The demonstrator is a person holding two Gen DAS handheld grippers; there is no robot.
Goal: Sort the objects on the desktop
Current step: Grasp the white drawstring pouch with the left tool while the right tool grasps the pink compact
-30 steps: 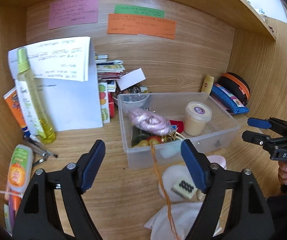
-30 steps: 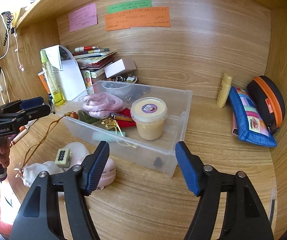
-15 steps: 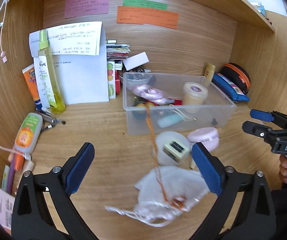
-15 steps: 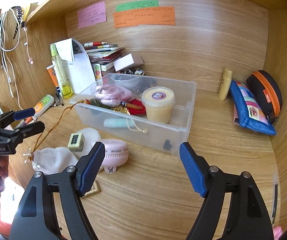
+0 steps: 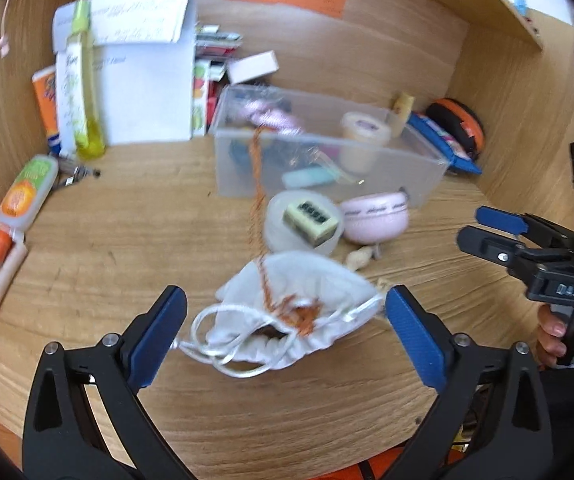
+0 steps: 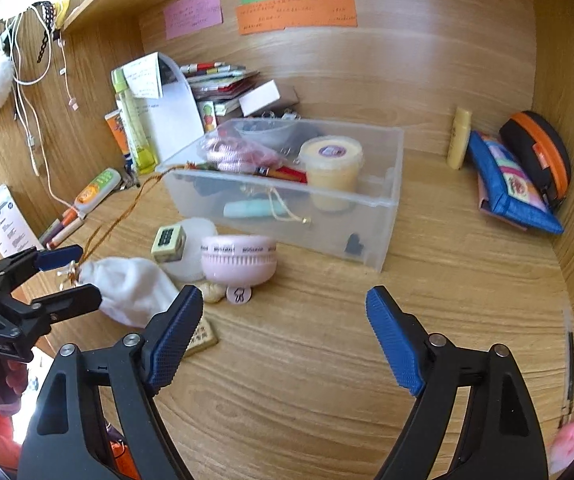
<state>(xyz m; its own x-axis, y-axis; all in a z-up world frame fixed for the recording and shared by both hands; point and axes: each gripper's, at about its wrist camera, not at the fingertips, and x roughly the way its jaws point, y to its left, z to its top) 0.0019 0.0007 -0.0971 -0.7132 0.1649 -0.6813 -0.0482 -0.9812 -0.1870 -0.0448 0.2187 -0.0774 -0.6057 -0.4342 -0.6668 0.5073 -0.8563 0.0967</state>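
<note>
A white drawstring pouch [image 5: 293,312] lies on the wooden desk, its mouth between the open jaws of my left gripper [image 5: 283,332]; it also shows in the right wrist view [image 6: 131,288]. An orange cord [image 5: 257,184] runs from the pouch mouth into a clear plastic box [image 5: 399,174] holding a yellow tub [image 6: 331,168] and small items. A pink round case [image 6: 239,258], a cream block with dots [image 6: 169,242] and a white disc [image 5: 277,226] lie in front of the box. My right gripper [image 6: 283,340] is open and empty over bare desk.
Papers, a yellow-green bottle [image 5: 81,84] and booklets stand at the back left. An orange-green tube [image 5: 27,190] and pens lie at left. A blue pouch [image 6: 507,186] and a black-orange case [image 6: 537,150] sit at right. A small wooden tag [image 6: 203,336] lies near my right gripper.
Both grippers have pulled back from the box toward the desk's front. The pouch now lies between my left jaws, nearer than before.
</note>
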